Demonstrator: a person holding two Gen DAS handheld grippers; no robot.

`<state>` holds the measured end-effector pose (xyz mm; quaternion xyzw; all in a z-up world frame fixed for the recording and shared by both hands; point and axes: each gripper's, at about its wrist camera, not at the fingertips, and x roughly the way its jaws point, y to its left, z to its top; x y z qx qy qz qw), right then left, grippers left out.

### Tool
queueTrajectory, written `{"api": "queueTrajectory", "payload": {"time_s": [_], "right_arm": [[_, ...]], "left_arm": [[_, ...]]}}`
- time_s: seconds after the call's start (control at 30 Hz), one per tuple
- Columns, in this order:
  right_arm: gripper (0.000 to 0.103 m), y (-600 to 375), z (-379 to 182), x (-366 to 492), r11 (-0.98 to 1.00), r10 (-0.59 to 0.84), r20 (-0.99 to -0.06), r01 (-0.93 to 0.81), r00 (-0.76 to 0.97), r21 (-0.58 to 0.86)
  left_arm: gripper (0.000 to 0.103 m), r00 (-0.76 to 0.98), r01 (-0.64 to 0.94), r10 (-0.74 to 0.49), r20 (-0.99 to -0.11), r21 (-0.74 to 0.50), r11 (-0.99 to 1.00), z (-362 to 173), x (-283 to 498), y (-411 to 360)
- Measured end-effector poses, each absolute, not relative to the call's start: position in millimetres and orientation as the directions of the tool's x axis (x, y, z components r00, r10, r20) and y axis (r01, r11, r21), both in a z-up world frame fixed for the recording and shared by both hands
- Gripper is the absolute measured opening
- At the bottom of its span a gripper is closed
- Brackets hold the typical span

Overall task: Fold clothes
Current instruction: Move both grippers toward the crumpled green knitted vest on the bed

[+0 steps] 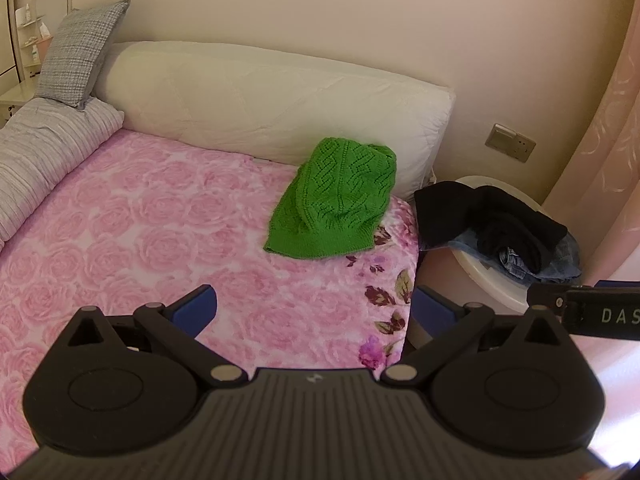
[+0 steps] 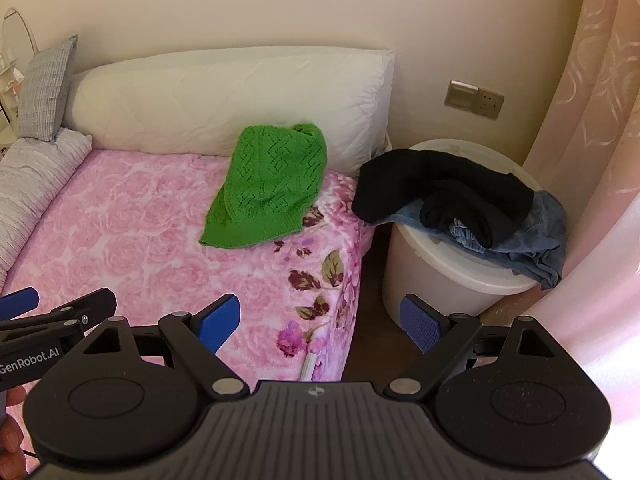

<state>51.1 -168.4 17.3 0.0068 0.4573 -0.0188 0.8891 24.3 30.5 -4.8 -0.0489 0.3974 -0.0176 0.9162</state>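
Folded green sweater [image 1: 334, 200] lies on bed [image 1: 140, 240]; both grippers' jaws spread, empty

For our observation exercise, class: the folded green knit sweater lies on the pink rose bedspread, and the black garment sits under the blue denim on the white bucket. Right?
Not quite. The black garment lies on top of the blue denim, as the right wrist view shows. The rest holds: green knit sweater on the pink rose bedspread, white bucket.

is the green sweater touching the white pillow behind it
Touching. In the right wrist view the top of the green sweater lies up against the white pillow, overlapping its lower edge with no blanket showing between them.
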Motion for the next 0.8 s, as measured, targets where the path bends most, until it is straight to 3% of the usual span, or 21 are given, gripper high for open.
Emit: {"api": "queueTrajectory", "payload": {"time_s": [0.8], "right_arm": [[0.089,-180.0,-21.4,140.4,0.999,0.044,-0.849,-0.023,0.527,0.038]], "left_arm": [[0.102,0.651,-0.074,0.012,-0.759,-0.048,0.996,-23.5,107.8,23.2]]}}
